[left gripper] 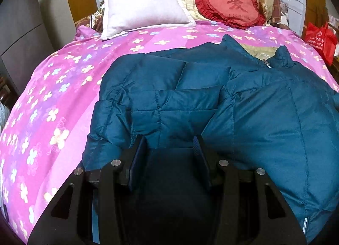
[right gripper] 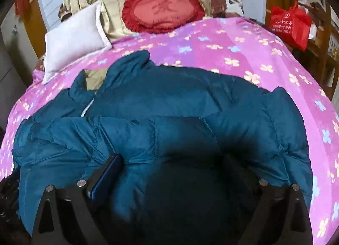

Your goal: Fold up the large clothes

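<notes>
I am pinching the near hem of the teal puffer jacket (left gripper: 211,96), lying on the pink floral bed (left gripper: 53,96), in my left hand-held gripper (left gripper: 172,145). My right hand-held gripper (right gripper: 171,172) is standing wide over the hem; next it needs closing before folding toward the collar.

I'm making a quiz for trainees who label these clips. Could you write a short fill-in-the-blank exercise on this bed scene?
1. The blue padded jacket lies on a bedspread whose main colour is ____.
2. The red cushion at the head of the bed has the shape of a ____.
3. Beside it lies a plain pillow whose colour is ____.
4. The bag at the bedside is coloured ____.

Missing words: pink; heart; white; red
</notes>
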The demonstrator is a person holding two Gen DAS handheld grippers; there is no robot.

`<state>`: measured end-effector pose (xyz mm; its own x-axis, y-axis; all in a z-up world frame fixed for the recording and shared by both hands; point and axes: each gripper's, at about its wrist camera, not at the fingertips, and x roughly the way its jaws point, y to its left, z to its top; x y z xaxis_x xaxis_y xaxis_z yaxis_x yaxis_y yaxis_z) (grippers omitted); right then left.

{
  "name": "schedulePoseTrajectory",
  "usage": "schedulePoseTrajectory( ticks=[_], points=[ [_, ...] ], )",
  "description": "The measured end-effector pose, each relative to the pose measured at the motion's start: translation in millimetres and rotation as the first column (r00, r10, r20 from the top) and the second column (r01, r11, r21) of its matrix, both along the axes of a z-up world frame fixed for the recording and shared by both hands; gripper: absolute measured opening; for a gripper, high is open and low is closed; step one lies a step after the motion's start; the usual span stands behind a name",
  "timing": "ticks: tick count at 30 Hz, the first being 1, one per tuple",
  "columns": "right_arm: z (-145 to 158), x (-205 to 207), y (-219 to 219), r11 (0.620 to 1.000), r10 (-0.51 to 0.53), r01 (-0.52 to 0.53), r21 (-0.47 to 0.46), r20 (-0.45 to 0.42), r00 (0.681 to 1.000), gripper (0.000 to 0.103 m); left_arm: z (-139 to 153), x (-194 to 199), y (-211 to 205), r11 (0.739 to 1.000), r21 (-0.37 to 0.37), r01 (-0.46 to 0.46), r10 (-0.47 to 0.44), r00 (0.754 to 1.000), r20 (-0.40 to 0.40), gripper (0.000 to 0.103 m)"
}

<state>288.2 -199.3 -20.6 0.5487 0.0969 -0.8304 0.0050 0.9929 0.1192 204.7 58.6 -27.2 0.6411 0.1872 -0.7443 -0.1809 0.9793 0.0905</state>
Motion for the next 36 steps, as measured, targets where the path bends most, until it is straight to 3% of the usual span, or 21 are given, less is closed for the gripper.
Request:
schedulePoseTrajectory(
  ticks=[2, 5, 6, 8, 10, 11, 13, 16, 18, 21, 26, 28, 30, 32, 36],
  points=[
    [11, -4, -2, 0.999, -0.020, 0.020, -0.026, -0.009, 1.000, 0.094, 0, 1, 0, 1.000, 0.002, -0.003, 0.003, 1.000, -0.003, 0.048],
    [43, -28, 7, 0.997, -0.045, 0.052, -0.057, 0.118, 0.992, 0.094, 0, 1, 0, 1.000, 0.009, -0.004, 0.004, 1.000, -0.004, 0.048],
    [56, -42, 19, 0.999, -0.012, 0.019, -0.035, 0.183, 0.983, 0.095, 0, 1, 0, 1.000, 0.010, -0.004, 0.004, 1.000, -0.005, 0.048],
    [60, -58, 42, 0.999, 0.046, -0.049, 0.011, 0.213, 0.976, 0.098, -1, 1, 0, 1.000, 0.010, -0.004, 0.004, 1.000, -0.005, 0.048],
    [37, -61, 67, 0.994, 0.105, -0.106, 0.003, 0.138, 0.985, 0.103, -1, 2, 0, 1.000, 0.012, -0.005, 0.005, 1.000, -0.007, 0.048],
    [19, -58, 79, 0.991, 0.124, -0.121, -0.055, 0.064, 0.990, 0.103, -1, 2, 0, 1.000, 0.011, -0.006, 0.006, 1.000, -0.006, 0.048],
    [16, -67, 86, 0.987, 0.129, -0.118, -0.107, 0.098, 0.987, 0.103, -2, 2, 0, 1.000, 0.014, -0.010, 0.010, 1.000, -0.010, 0.048],
    [37, -90, 74, 0.994, 0.106, -0.104, -0.016, 0.138, 0.985, 0.103, -2, 3, 0, 1.000, 0.019, -0.010, 0.010, 1.000, -0.013, 0.048],
    [50, -123, 62, 0.997, 0.079, -0.074, -0.035, 0.174, 0.982, 0.103, -2, 3, 1, 1.000, 0.011, -0.009, 0.009, 1.000, -0.010, 0.048],
    [53, -177, 51, 0.993, 0.074, -0.062, -0.097, 0.135, 0.988, 0.103, -2, 3, 2, 1.000, -0.001, -0.008, 0.008, 1.000, -0.007, 0.048],
    [30, -254, 29, 0.996, 0.050, -0.043, -0.076, 0.099, 0.994, 0.103, 6, -3, -2, 0.999, 0.041, 0.020, -0.020, 1.000, -0.018, 0.048],
    [-1, -267, 21, 0.997, 0.045, -0.045, -0.061, 0.000, 0.999, 0.103, 22, -19, 3, 0.998, -0.010, 0.066, -0.066, 0.998, -0.022, 0.049],
    [0, -271, 13, 0.998, 0.057, -0.056, -0.029, 0.010, 0.998, 0.103, 37, -44, 8, 0.991, -0.064, 0.119, -0.119, 0.993, -0.003, 0.059],
    [-1, -273, 11, 0.997, 0.073, -0.073, -0.019, 0.011, 0.997, 0.103, 47, -80, 10, 0.980, -0.061, 0.190, -0.190, 0.982, 0.001, 0.076],
    [7, -280, 5, 0.997, 0.072, -0.071, -0.025, 0.029, 0.997, 0.102, 36, -147, 17, 0.951, -0.037, 0.306, -0.308, 0.946, -0.104, 0.076]
  ],
)
